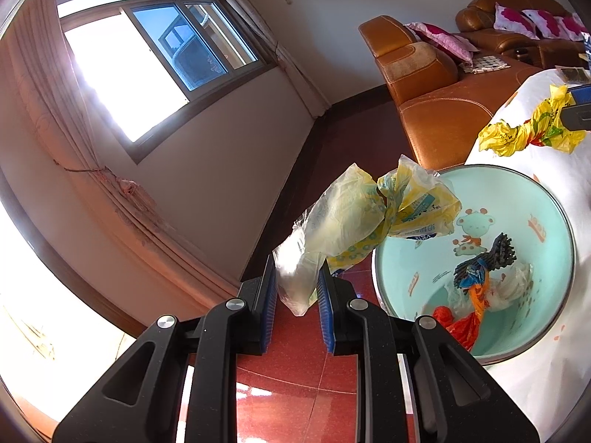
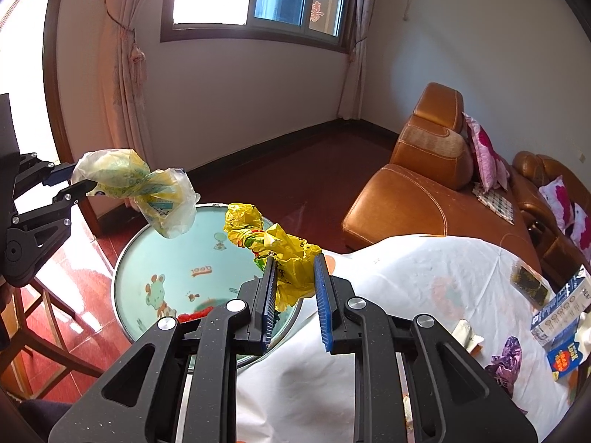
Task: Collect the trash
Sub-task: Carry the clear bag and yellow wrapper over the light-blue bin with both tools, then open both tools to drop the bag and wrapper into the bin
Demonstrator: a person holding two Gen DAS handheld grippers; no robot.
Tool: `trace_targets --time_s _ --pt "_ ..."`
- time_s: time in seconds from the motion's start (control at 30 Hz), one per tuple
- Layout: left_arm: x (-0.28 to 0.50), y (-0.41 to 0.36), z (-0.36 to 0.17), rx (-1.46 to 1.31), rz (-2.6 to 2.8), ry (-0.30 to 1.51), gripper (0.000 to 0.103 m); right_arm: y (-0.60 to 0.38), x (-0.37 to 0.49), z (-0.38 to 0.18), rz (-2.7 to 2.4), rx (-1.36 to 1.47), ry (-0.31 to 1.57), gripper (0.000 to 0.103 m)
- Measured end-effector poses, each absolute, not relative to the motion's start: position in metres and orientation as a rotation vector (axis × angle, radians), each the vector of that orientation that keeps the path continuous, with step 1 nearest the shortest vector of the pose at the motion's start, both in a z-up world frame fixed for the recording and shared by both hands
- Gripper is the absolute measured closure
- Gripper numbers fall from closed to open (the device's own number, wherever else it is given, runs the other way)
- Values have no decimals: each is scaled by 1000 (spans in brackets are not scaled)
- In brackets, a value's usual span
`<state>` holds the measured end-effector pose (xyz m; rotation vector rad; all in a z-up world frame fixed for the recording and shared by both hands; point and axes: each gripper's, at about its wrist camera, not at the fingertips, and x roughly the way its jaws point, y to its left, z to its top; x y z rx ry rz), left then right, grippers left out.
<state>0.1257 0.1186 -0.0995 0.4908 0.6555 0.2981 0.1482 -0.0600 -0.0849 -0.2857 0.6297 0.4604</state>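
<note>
The mouth of the round bin [image 1: 476, 184] stands open, with only a few scraps [image 1: 476, 295] at its bottom, so the way down into it is free. Above its rim on the window side hangs the pale bag [image 1: 354, 221] pinched in the left gripper [image 1: 297, 284]; above the rim on the table side hangs the yellow wrapper [image 2: 284, 254] pinched in the right gripper [image 2: 295, 277]. The two are apart, with clear air between. The bin stands right against the edge of the table [image 2: 406, 277]. A carton [image 2: 561, 306] and wrappers [image 2: 506, 361] crowd the table's right edge. The sofa [image 2: 413, 199] blocks the far side; a wooden chair [image 2: 44, 325] stands left of the bin.
</note>
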Motion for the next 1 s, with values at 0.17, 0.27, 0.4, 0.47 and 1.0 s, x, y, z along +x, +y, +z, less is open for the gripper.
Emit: trace_targets --time_s 0.17,0.27,0.4,0.47,1.0 --pt "125 116 -101 481 287 657 72 -53 148 -90 487 -289 637 72" --pt "125 113 -103 475 273 658 61 -51 149 -95 490 -278 657 62" --pt "124 105 -107 473 245 660 52 -55 149 -98 479 -271 669 59" --pt "123 102 -108 469 231 659 50 -59 147 -98 464 -263 675 55" --pt "89 1 -127 489 -51 672 29 -291 25 -96 2 -18 675 41"
